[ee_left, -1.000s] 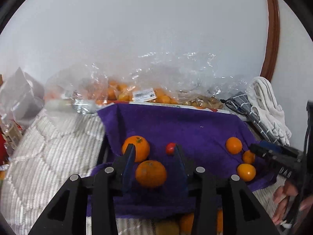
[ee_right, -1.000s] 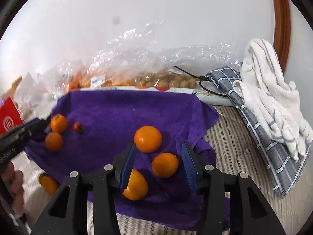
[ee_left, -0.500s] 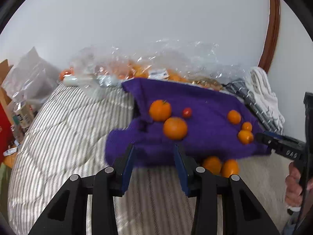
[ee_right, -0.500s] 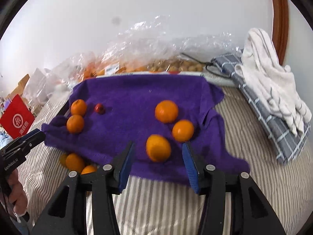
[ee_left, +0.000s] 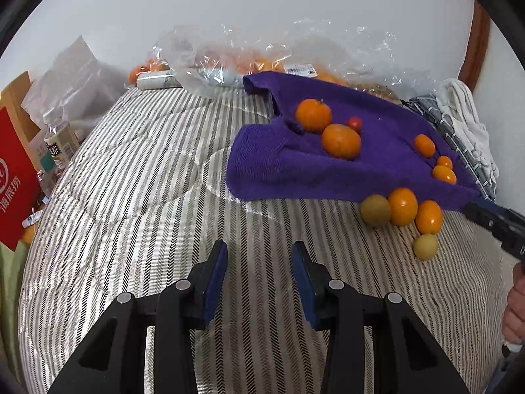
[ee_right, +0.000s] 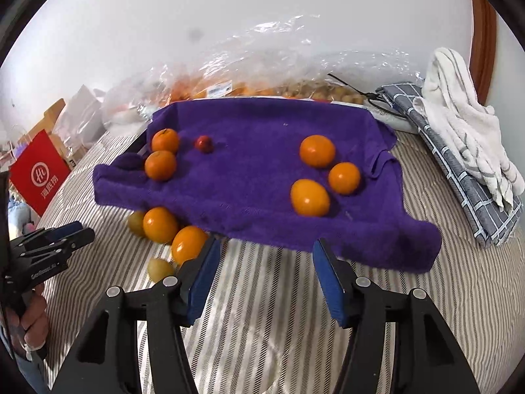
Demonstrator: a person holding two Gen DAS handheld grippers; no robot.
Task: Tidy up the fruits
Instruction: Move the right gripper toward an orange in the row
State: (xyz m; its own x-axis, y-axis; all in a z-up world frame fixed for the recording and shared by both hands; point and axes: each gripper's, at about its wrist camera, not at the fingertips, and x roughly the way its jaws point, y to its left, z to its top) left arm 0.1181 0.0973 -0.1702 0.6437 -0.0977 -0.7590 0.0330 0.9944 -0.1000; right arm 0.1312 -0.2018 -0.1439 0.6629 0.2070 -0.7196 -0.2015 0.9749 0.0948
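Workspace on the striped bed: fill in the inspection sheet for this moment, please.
Surface: striped bedcover, purple towel spread on it.
Job's things: six fruits on the towel, among them a small red fruit; four more lie off its near edge, like this orange.
Clutter: plastic bags, folded cloths, red bag, bottle.
Grippers: left gripper and right gripper open, empty; the right's jaws have just been opening.
Cables: black cable at the back.
Surroundings: white wall, wooden frame.

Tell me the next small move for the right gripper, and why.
Probably ease the right gripper forward-left to the orange by its left finger. Its jaws have just been opening, nothing is between them, and four fruits lie off the purple towel on the striped cover.
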